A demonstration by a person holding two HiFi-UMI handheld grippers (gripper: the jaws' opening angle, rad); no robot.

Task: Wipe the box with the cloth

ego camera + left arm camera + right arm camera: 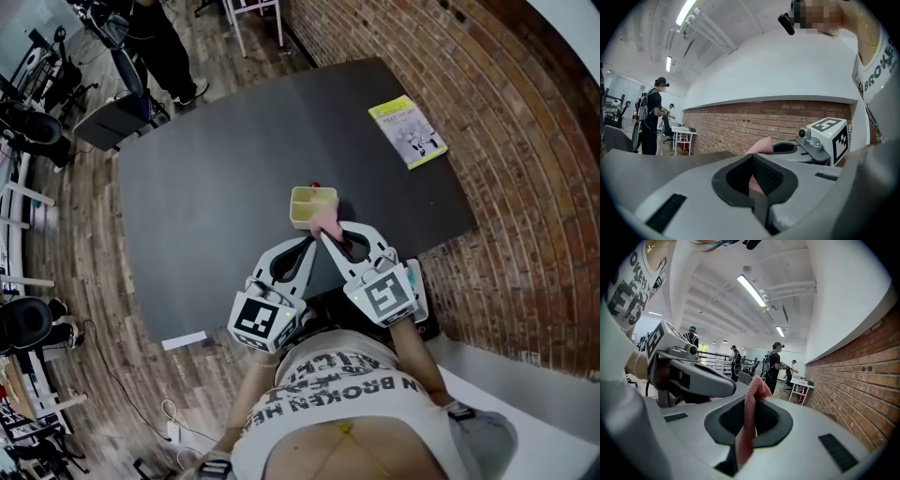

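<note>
The small pale-yellow open-topped plastic box (312, 199) is found near the middle of the near edge of the dark grey table (206, 169), directly ahead of both gripper tips, which converge just short of its near side. A pink knitted cloth (326, 223) is clamped in the right gripper (330, 236), whose jaws are seen pressed on the fabric (749, 418) in the right gripper view; its free end is bunched at the box's near right corner, touching it or just beside it. The left gripper (310, 242) is held alongside with its jaws together, and nothing is judged to be clamped in them, the pink seen past them being taken for the same cloth. The right gripper is judged the nearer to the box. The box appears nearly square, so no long axis can be told; it is shallow, with a plain rim, and looks empty.
</note>
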